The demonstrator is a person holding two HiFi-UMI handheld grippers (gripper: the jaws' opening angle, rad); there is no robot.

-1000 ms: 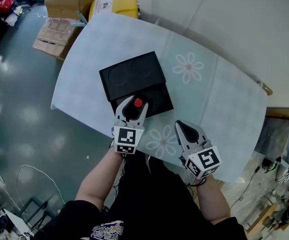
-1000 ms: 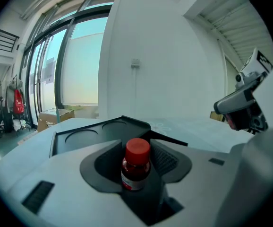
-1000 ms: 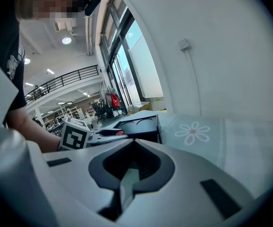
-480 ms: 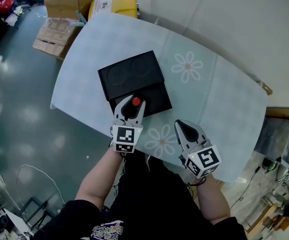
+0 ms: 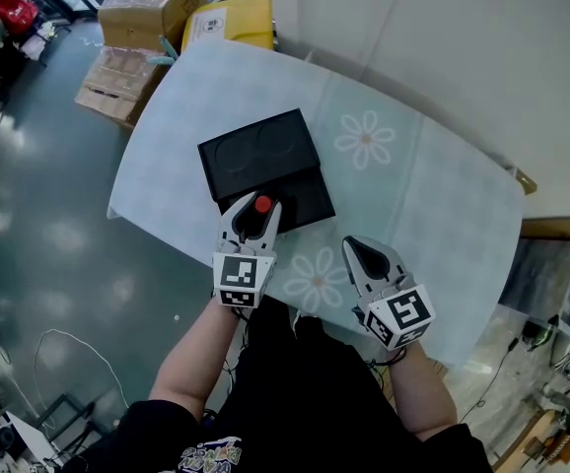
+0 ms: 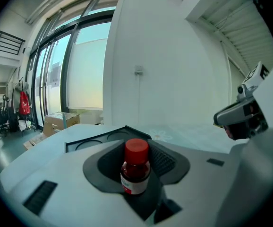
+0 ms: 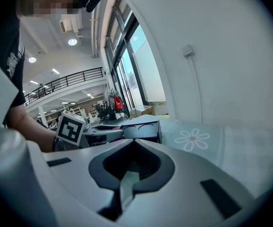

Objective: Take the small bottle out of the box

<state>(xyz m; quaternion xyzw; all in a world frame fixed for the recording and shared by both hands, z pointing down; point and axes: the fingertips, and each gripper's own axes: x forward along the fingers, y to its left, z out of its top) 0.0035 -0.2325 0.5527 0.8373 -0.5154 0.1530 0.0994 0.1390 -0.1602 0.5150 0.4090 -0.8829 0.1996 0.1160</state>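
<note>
The left gripper [image 5: 254, 217] has just been closing its fingers [image 6: 56, 174], and they now pinch the small bottle [image 6: 135, 167] between them. The bottle stands upright in the dark pads, red cap on top and white label just above the point where the fingers meet. Beyond the fingertips lies the open black box [image 5: 305, 200]. From the head view the bottle hangs over the box's near half, so it looks lifted, but no view shows whether its base has cleared the wall.

The right gripper [image 5: 357, 249] hovers over the table [image 5: 443, 215], well apart from the box. Its fingers [image 7: 70, 174] are pressed together with nothing between them.

The step in hand seems to be the lift-out. To do it well:
- Hold the pinch steady on the bottle's body, not the cap, which might turn or slip.
- Rise straight up until the base is plainly above the box wall, and only then draw it sideways toward bare table.
- Keep the bottle upright, since a round glass body could pivot between two pads if it tilts.
- Keep the right gripper out of the path.
</note>
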